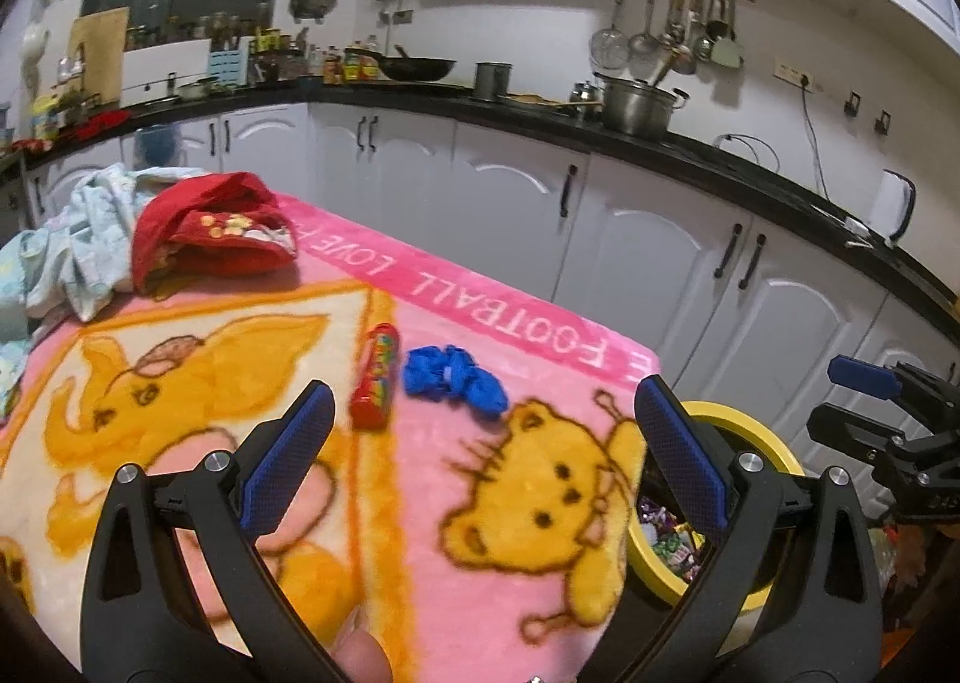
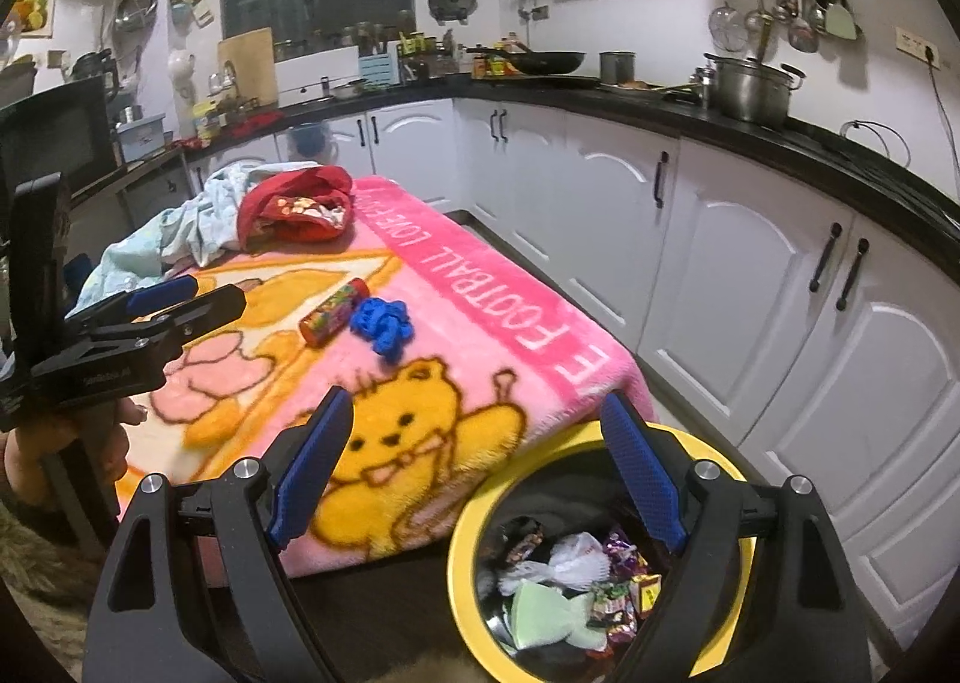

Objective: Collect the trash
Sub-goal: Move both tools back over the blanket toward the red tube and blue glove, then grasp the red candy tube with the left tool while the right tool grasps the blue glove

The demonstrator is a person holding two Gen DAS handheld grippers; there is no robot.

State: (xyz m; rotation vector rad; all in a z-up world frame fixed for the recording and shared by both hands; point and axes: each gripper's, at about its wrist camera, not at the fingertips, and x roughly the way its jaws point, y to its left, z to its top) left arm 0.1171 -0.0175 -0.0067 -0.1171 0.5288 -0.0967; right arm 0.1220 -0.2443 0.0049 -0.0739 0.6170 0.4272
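A red candy tube (image 1: 375, 383) (image 2: 333, 311) and a crumpled blue glove (image 1: 454, 380) (image 2: 384, 326) lie side by side on the pink cartoon blanket (image 1: 528, 323) (image 2: 480, 299). My left gripper (image 1: 483, 413) hangs open over the blanket, short of both, with nothing between its fingers. My right gripper (image 2: 477, 425) is open and empty above the near corner of the blanket and the yellow-rimmed bin (image 2: 465, 527) (image 1: 726, 419), which holds wrappers and tissue. Each gripper also shows at the edge of the other's view.
A red garment (image 1: 210, 233) (image 2: 297, 206) and pale blue clothes (image 1: 90, 239) (image 2: 180, 233) are heaped at the blanket's far end. White cabinets (image 1: 660, 239) (image 2: 750, 275) under a black counter run close along the right side. A hand (image 2: 36, 455) grips the left tool.
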